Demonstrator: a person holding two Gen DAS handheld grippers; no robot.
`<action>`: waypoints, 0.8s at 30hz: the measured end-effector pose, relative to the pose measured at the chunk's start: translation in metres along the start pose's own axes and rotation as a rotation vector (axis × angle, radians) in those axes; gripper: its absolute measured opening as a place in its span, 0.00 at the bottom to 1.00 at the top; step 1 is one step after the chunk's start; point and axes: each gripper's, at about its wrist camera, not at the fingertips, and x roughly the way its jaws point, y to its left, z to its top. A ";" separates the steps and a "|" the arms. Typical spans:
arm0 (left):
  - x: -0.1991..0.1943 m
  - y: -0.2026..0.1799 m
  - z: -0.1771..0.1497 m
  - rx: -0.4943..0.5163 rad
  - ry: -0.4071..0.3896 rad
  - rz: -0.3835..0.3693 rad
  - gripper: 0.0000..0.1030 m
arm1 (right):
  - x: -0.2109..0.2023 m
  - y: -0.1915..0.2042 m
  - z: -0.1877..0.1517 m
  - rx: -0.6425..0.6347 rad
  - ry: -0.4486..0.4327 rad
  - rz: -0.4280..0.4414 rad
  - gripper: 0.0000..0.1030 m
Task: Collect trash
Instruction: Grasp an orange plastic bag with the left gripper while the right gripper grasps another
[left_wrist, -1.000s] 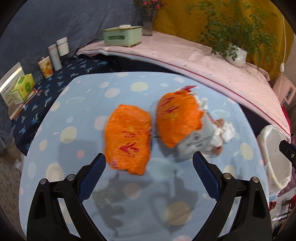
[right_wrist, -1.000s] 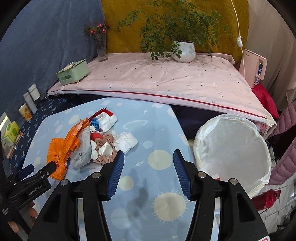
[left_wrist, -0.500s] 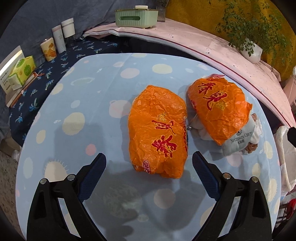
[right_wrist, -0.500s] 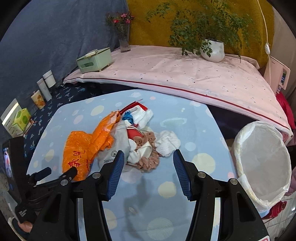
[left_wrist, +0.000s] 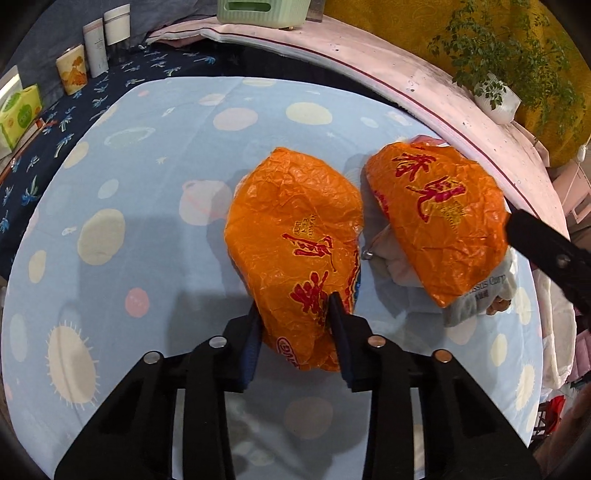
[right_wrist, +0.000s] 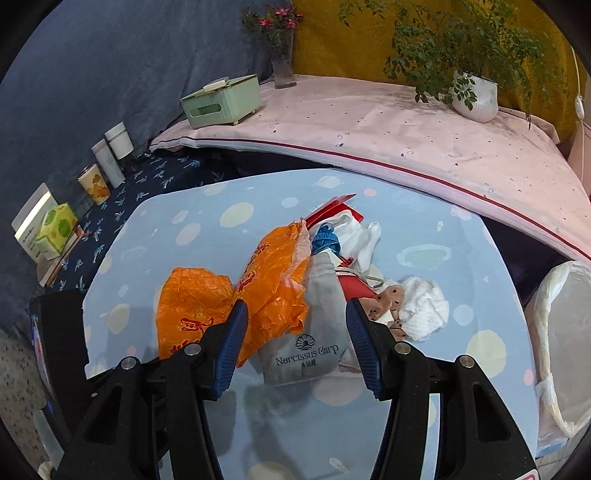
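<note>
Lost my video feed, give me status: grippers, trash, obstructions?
Left hand-held gripper shut on near orange bag. Right hand-held gripper open over grey pouch. Nothing blocking.

your near orange bag, crumpled, red print, lies on the cloth; a second orange bag beside it drapes a grey pouch, white wads and red packaging.

Your left gripper matt black plastic pinching crinkled glossy orange plastic bag, lower centre, grey matt cloth pouch mid-frame, white waffle-textured cloth wad right of it, smooth printed tablecloth beneath, thin translucent bin liner right edge.
</note>
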 end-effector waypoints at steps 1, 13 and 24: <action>-0.001 -0.001 0.000 0.003 -0.002 -0.003 0.29 | 0.003 0.001 0.000 -0.001 0.004 0.003 0.50; -0.020 -0.009 0.001 0.013 -0.033 -0.032 0.22 | 0.001 -0.002 -0.003 0.004 0.011 0.077 0.02; -0.067 -0.040 0.004 0.056 -0.113 -0.064 0.22 | -0.052 -0.028 0.008 0.016 -0.105 0.058 0.02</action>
